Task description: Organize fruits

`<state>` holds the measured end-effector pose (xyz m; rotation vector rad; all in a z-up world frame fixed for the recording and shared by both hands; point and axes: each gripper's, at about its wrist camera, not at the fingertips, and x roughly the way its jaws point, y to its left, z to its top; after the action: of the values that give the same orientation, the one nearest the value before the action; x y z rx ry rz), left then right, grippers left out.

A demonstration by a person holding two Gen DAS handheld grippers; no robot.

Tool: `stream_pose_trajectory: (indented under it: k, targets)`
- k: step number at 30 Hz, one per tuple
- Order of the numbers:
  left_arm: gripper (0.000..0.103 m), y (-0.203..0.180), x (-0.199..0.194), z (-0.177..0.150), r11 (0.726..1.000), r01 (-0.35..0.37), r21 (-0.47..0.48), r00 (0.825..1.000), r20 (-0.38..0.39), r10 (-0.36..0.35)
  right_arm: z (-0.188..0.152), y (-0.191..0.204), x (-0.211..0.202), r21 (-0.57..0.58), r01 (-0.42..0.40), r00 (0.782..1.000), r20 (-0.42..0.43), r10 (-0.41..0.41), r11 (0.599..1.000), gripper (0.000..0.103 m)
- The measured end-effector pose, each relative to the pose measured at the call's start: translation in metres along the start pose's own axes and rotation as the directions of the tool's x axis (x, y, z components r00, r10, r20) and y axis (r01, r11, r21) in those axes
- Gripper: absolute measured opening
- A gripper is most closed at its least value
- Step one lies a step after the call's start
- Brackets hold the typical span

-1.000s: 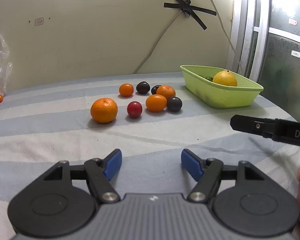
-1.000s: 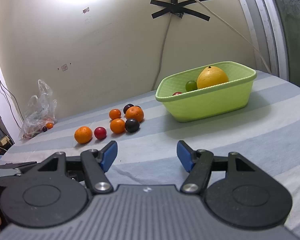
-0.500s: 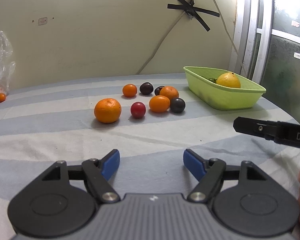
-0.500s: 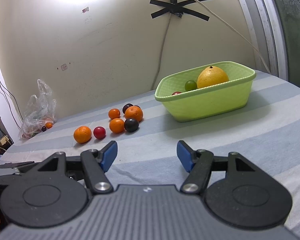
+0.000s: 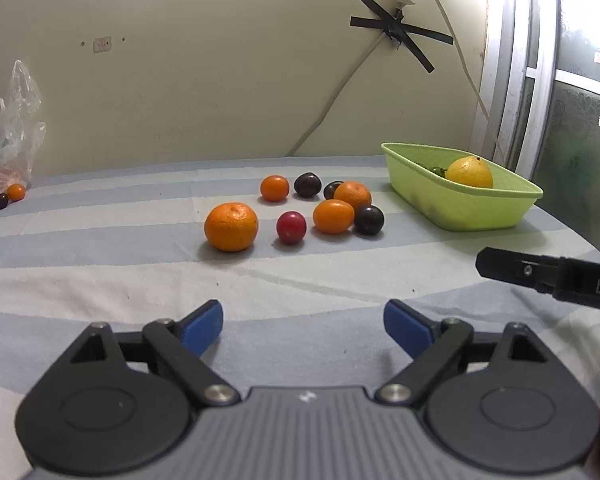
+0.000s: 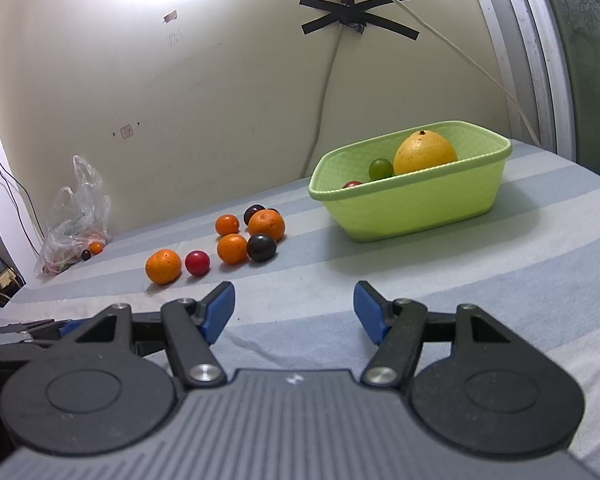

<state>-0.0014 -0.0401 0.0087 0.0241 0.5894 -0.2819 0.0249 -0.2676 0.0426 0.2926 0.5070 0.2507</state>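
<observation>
Loose fruit cluster (image 5: 300, 210) left of green basket (image 5: 472, 210); nearer left gripper (image 5: 303, 322), dead ahead; right gripper (image 6: 294, 312) farther; both spread wide, empty

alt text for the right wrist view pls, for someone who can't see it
The open right gripper hovers empty above a striped cloth, facing loose oranges and plums. To their right, a green basket holds a big yellow fruit, a green one and a red one. A plastic bag sits far left by the wall.
</observation>
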Motion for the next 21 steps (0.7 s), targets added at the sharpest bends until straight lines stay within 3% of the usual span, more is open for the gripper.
stream_pose_trajectory:
  k: [2,11,21]
  targets:
    - [0.098,-0.0004,-0.0008,-0.0001,1.000,-0.002,-0.002,1.000,0.002,0.002,0.0002,-0.0003,0.0001,0.000,-0.001,1.000,0.000,0.001,1.000,0.068]
    - [0.103,-0.0002,-0.0008,-0.0004,1.000,-0.015,-0.012,1.000,-0.002,0.015,-0.0006,-0.0003,0.0004,0.002,0.002,1.000,0.001,-0.002,1.000,0.068]
    - [0.103,-0.0006,0.0026,-0.0001,0.999,-0.053,-0.010,0.998,-0.023,0.053,-0.0001,-0.0011,0.0003,0.002,0.001,1.000,0.000,-0.001,1.000,0.068]
